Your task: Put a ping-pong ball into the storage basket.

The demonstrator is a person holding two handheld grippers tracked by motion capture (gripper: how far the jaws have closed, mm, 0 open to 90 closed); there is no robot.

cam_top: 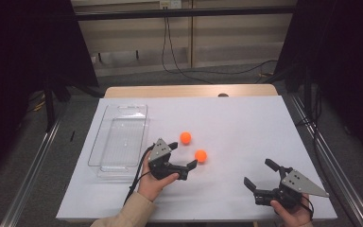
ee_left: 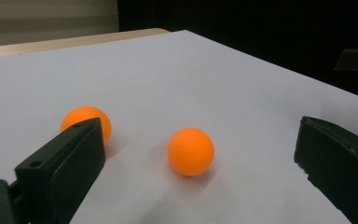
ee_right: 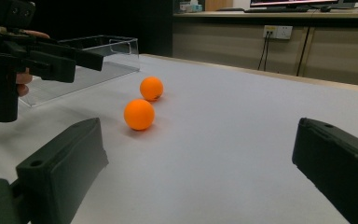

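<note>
Two orange balls lie on the white table top [cam_top: 236, 118]. The nearer ball [cam_top: 200, 155] [ee_left: 190, 151] [ee_right: 139, 114] sits just beyond my left gripper [cam_top: 182, 153] [ee_left: 200, 158], which is open, the ball lying ahead between its jaws. The farther ball [cam_top: 185, 137] [ee_left: 86, 123] [ee_right: 151, 88] lies a little to the left of it, partly behind the left jaw in the left gripper view. My right gripper [cam_top: 261, 172] [ee_right: 196, 163] stands open and empty near the table's front right. The left gripper [ee_right: 32, 53] also appears in the right gripper view.
A clear plastic tray [cam_top: 120, 137] [ee_right: 86, 63] lies at the table's left side, empty. A wooden table edge [cam_top: 189, 90] runs behind the white sheet. Black curtains, metal rails and cables surround the table.
</note>
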